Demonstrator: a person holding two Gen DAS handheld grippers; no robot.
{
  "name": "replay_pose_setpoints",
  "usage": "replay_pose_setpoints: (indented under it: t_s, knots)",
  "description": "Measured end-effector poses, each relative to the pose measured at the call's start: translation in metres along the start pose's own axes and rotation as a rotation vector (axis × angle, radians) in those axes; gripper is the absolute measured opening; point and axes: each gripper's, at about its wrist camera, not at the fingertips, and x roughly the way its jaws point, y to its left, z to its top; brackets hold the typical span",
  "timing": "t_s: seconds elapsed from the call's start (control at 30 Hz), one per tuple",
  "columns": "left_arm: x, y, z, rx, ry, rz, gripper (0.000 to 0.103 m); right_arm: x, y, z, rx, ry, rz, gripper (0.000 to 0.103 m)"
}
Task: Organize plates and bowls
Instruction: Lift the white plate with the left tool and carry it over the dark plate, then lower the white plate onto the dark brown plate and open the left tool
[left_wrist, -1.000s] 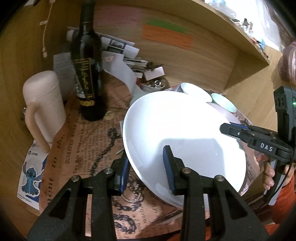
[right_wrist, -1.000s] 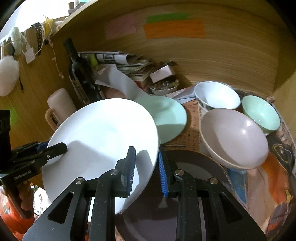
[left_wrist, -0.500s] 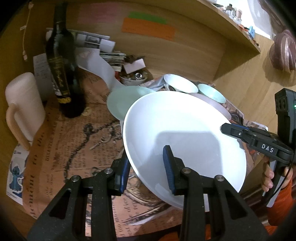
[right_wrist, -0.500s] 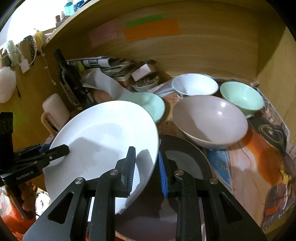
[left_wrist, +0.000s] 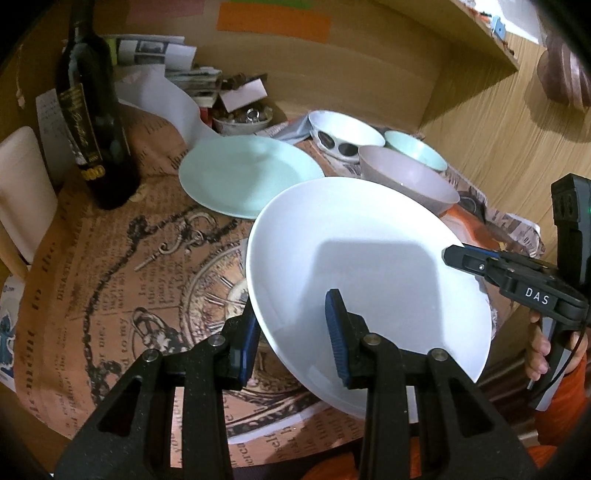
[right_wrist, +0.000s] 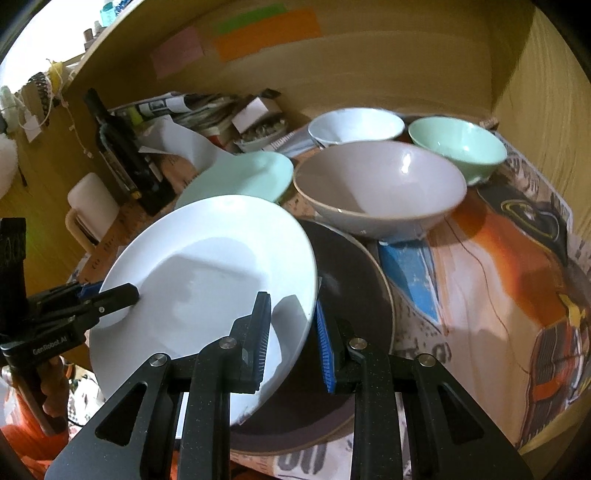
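Home nook: wooden alcove, wine bottle, bowls, newspaper-print tablecloth.

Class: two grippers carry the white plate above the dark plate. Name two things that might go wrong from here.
1. The white plate is tilted and pinched only at opposite rims by the left gripper and right gripper; it may slip out.
2. The grey bowl sits beside the dark plate; a lowered plate could knock it.

Your two wrist cameras look steeply down, close, from opposite rims of one white plate.
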Motion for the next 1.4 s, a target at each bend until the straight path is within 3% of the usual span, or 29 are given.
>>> replay_pose_setpoints:
  t_s: [1.03,1.27,1.4]
  knots:
    - [0.037,-0.019,0.005,0.063,0.070,-0.012,0.036,0.000,-0.029,-0.012,0.046,0.034,-0.007,0.022]
    - [0.041,-0.026,0.006,0.097,0.088,0.005,0.042,-0.006,-0.028,-0.016,0.049,0.017,-0.014,0.021]
    - [0.044,-0.030,0.007,0.114,0.097,0.003,0.051,-0.009,-0.027,-0.018,0.040,-0.001,-0.032,0.022]
